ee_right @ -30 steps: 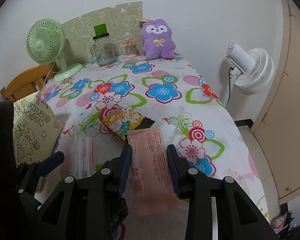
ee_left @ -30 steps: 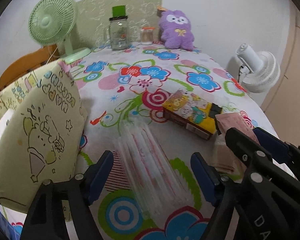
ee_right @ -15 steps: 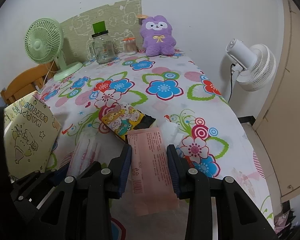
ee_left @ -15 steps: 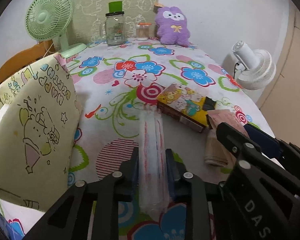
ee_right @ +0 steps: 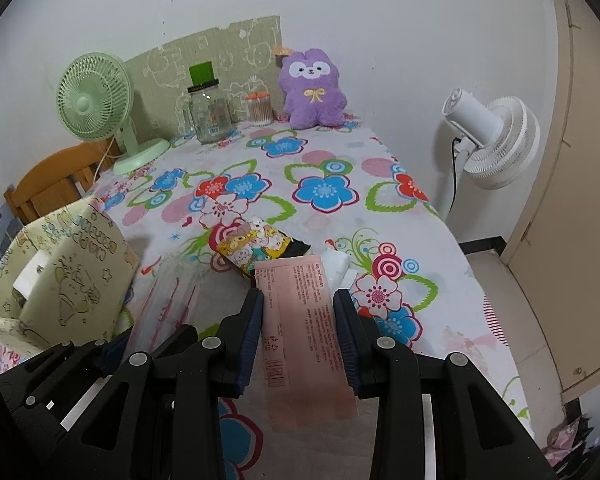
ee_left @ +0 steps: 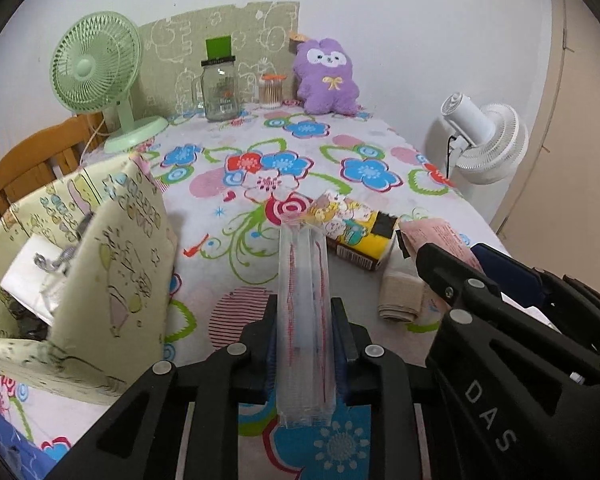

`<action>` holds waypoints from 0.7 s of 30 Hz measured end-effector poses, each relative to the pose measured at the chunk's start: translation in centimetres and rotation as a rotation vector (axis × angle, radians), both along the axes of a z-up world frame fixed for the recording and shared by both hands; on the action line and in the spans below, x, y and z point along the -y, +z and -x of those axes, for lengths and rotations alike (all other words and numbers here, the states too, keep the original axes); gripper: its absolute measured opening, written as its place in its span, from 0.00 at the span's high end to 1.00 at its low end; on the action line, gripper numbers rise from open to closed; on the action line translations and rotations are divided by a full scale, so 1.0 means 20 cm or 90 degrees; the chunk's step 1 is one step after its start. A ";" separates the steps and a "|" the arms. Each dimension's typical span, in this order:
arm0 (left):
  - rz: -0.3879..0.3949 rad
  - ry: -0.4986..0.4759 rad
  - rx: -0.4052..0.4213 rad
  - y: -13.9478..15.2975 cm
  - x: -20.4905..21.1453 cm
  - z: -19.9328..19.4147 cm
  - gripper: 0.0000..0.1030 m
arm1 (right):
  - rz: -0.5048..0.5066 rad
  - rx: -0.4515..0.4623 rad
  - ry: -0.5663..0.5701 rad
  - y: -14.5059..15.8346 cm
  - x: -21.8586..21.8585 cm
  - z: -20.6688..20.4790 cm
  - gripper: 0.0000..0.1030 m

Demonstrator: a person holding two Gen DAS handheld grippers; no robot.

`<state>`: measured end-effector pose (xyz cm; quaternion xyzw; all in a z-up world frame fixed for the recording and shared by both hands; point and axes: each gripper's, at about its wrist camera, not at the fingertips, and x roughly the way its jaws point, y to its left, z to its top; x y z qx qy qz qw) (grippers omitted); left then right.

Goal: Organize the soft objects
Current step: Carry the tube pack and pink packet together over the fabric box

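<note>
Left gripper (ee_left: 305, 346): pinching a clear plastic packet (ee_left: 304, 320) with red markings, blue pads pressed to both long sides.
Clear packet: raised off the flowered tablecloth (ee_left: 352, 148), long axis straight ahead along the fingers, far end pointing up-table.
Right gripper (ee_right: 298, 332): closed on a pink flat packet (ee_right: 304, 328), held by its long edges, long axis likewise running forward.
Key relation: open yellow cartoon-print bag (ee_left: 100, 264) just to the left of the left gripper, mouth facing up; left hand clearly nearer, right hand beyond it on the far side. Likely destination, judged from the task only.
Near the grippers: yellow cartoon snack pack (ee_left: 356, 232) just ahead, folded beige cloth (ee_left: 400, 292) beside the right gripper, small white sachet (ee_right: 336, 264) past the pink packet's tip.
Far end of table: purple plush bunny (ee_left: 327, 76), glass jar (ee_left: 220, 88), green desk fan (ee_left: 96, 64).
Hard to tell: bag contents mostly hidden, only something white and a bit of metal showing; clear packet's contents unreadable; the pink packet's print too small to read.
</note>
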<state>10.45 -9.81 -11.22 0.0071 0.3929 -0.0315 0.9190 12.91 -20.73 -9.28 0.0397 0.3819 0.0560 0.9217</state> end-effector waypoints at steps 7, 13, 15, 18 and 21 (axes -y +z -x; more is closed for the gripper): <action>-0.001 -0.013 0.030 0.11 0.00 0.07 0.79 | -0.001 0.024 -0.003 0.10 0.01 0.07 0.62; 0.003 -0.021 0.048 0.20 0.00 0.12 0.79 | 0.000 0.044 -0.001 0.20 0.00 0.12 0.62; 0.003 -0.023 0.056 0.23 0.00 0.14 0.79 | 0.004 0.052 0.000 0.23 0.00 0.14 0.62; 0.003 -0.026 0.069 0.28 -0.01 0.16 0.79 | 0.007 0.063 0.001 0.28 -0.01 0.17 0.62; 0.004 -0.028 0.077 0.32 -0.02 0.19 0.79 | 0.006 0.071 0.002 0.33 -0.02 0.19 0.62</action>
